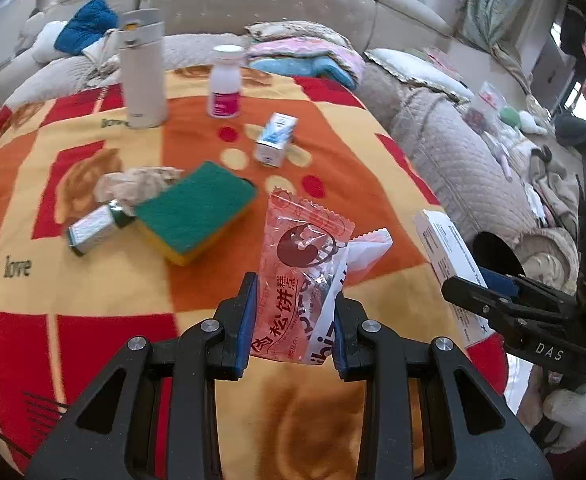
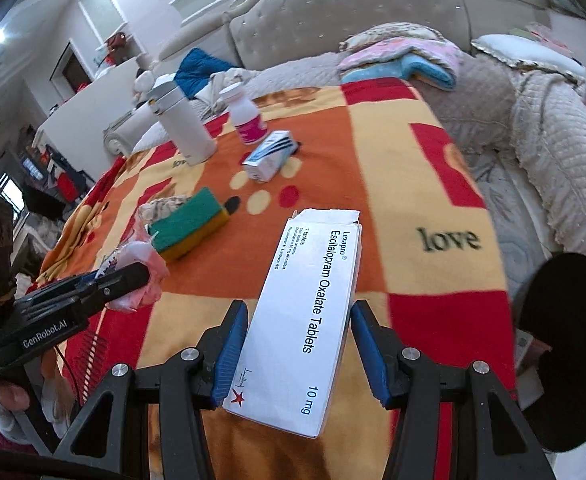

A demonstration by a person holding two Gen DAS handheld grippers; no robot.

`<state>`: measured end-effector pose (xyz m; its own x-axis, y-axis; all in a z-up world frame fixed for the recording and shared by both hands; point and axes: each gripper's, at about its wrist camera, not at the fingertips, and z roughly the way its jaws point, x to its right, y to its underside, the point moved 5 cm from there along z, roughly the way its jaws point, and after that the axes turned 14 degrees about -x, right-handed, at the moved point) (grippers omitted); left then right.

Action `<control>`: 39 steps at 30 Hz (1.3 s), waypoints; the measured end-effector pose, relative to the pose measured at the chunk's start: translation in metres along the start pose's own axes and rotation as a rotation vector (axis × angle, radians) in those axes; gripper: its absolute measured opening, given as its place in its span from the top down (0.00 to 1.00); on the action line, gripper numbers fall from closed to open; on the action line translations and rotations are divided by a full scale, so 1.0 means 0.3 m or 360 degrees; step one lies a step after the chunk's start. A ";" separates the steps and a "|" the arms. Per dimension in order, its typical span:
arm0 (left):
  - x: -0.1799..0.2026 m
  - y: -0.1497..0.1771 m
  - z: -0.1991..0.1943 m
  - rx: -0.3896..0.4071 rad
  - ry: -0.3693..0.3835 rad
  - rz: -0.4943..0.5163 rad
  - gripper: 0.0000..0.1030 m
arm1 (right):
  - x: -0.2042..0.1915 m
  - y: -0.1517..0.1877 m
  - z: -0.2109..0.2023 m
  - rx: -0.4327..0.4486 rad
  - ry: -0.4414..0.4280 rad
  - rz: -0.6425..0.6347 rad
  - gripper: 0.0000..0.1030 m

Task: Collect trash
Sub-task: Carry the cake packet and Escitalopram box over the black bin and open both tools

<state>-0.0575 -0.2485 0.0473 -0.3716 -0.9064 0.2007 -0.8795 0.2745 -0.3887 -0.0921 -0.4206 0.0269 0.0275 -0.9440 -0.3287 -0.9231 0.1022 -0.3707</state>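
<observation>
Two trash items held above the blanket-covered bed. In the left wrist view we see the left gripper (image 1: 293,320) closed narrowly on a pink snack wrapper (image 1: 303,264), its blue pads pinching only the wrapper's lower end while the rest stands free toward 12 o'clock. In the right wrist view the right gripper (image 2: 299,350) clamps a white tablet box (image 2: 313,312) at a middling width, the pads bearing on the box's long sides near its lower end; the opened flap end points to 12 o'clock.

Items remaining on the blanket (image 1: 105,280), left wrist view: a crumpled tissue (image 1: 133,182) at 10 o'clock, touching a green-and-yellow sponge (image 1: 197,212); a small vial (image 1: 95,230) lying just beside the sponge; a small carton (image 1: 275,140) at 12 o'clock; a pill bottle (image 1: 225,82) and a tall white flask (image 1: 143,68) upright at the far edge.

Hazards, as we judge them. The wrapper is thin, slick film gripped at one end, so a quick swing could let it slide out. The box is light card and seems hollow, so it could buckle or pivot between the pads. The two grippers travel near one another and their loads could collide. No bin is visible in either view, so we cannot tell where the loads are bound.
</observation>
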 end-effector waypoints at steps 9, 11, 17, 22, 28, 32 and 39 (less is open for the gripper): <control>0.108 0.009 0.063 -0.0040 -0.0007 0.0076 0.71 | 0.100 0.050 -0.030 0.0014 0.0029 0.0091 0.50; 0.112 0.013 0.068 -0.0045 -0.0013 0.0082 0.71 | 0.114 0.058 -0.032 0.0013 0.0028 0.0102 0.50; 0.129 0.018 0.080 -0.0060 -0.0018 0.0089 0.71 | 0.142 0.074 -0.035 0.0008 0.0024 0.0118 0.50; 0.144 0.026 0.095 -0.0077 -0.0010 0.0102 0.71 | 0.154 0.083 -0.035 -0.0001 0.0023 0.0127 0.50; 0.167 0.027 0.118 -0.0105 0.0025 0.0109 0.71 | 0.175 0.094 -0.047 0.0004 0.0028 0.0145 0.50; 0.195 0.024 0.127 -0.0112 0.0045 0.0129 0.71 | 0.200 0.099 -0.059 0.0015 0.0036 0.0171 0.50; 0.283 0.018 0.157 -0.0139 0.0098 0.0179 0.71 | 0.272 0.118 -0.087 0.0021 0.0070 0.0224 0.50</control>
<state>-0.0799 -0.3392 0.0200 -0.4844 -0.8477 0.2163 -0.8529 0.4026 -0.3324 -0.1325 -0.5021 0.0098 -0.1187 -0.9329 -0.3401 -0.9115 0.2383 -0.3353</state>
